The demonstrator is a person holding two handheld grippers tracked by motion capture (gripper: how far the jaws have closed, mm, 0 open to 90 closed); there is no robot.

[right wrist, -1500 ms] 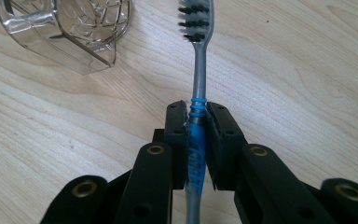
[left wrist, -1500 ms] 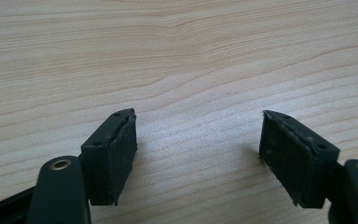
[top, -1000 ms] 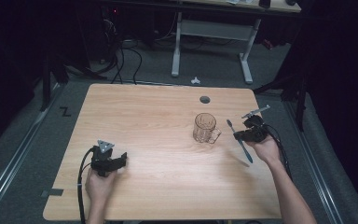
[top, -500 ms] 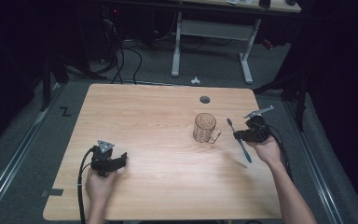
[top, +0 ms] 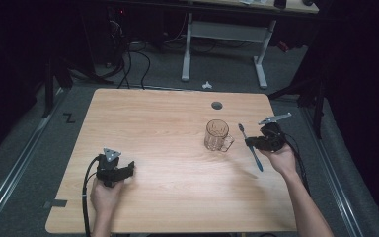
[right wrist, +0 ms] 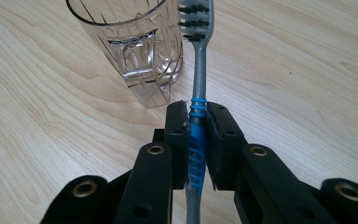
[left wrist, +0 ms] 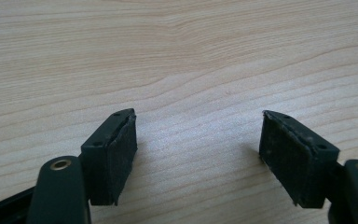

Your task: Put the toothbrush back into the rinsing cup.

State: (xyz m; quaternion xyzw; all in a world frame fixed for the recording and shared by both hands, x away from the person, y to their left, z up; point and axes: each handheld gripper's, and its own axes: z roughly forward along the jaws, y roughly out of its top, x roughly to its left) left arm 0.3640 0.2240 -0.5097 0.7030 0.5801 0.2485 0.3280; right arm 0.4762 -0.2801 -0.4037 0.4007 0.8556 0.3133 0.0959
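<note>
A clear glass mug (top: 218, 135) (right wrist: 131, 44) stands upright on the wooden table (top: 163, 123), right of the middle. Just right of it my right gripper (top: 251, 142) (right wrist: 196, 133) is shut on a blue-and-grey toothbrush (top: 250, 146) (right wrist: 197, 98), pinching its ribbed blue grip; the bristle head points away toward the mug's rim and the handle end trails back toward the person. Near the table's front left my left gripper (top: 128, 169) (left wrist: 198, 158) rests low over bare wood, its jaws wide open with nothing between them.
A round cable hole (top: 216, 105) sits near the table's far edge behind the mug. Beyond the table stands a white desk frame (top: 224, 34) amid floor cables (top: 128, 59). Cables trail from both grippers toward the person.
The right gripper and toothbrush have shifted only slightly beside the mug. The left gripper has kept still.
</note>
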